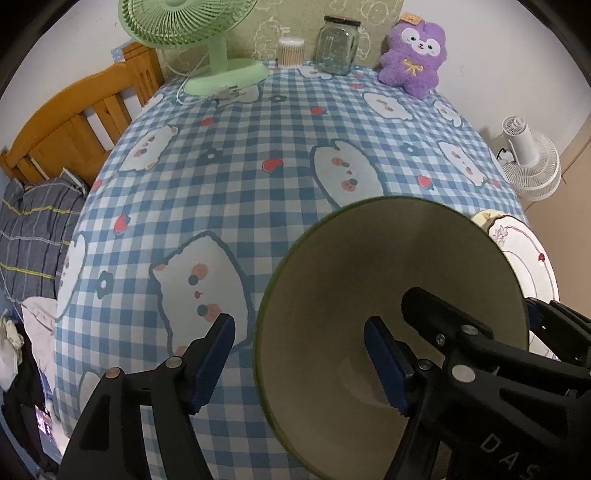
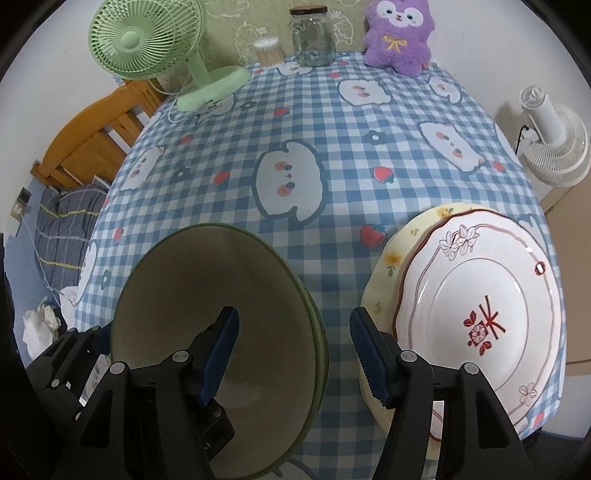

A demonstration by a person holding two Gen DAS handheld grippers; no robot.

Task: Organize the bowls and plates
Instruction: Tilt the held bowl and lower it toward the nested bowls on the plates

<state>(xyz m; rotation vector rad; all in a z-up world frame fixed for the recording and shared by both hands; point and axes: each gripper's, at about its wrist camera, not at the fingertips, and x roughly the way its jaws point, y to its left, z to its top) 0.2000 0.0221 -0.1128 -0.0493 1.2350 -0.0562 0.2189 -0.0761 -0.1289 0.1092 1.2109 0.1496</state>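
A blue-and-white checked tablecloth printed with white bear faces, strawberries and flowers covers the table. Far ahead of both grippers, along the far edge by the wall, stand a green desk fan, a small tub of cotton swabs, a glass jar and a purple plush toy. Off the table's left side are a wooden bed frame and striped bedding; off its right side is a white fan. The left gripper is spread wide and straddles the near-left rim of a green bowl: its right finger is inside the bowl and its left finger is outside over the cloth, with a clear gap to the rim. The right gripper is likewise spread wide across the bowl's right rim, left finger inside and right finger outside; whether either pad touches the wall cannot be told. In the right wrist view the rim looks doubled, as if two bowls are nested. Just to the right of the right gripper, a white plate with red flower decoration lies on top of a pale yellow plate, near the table's right edge.
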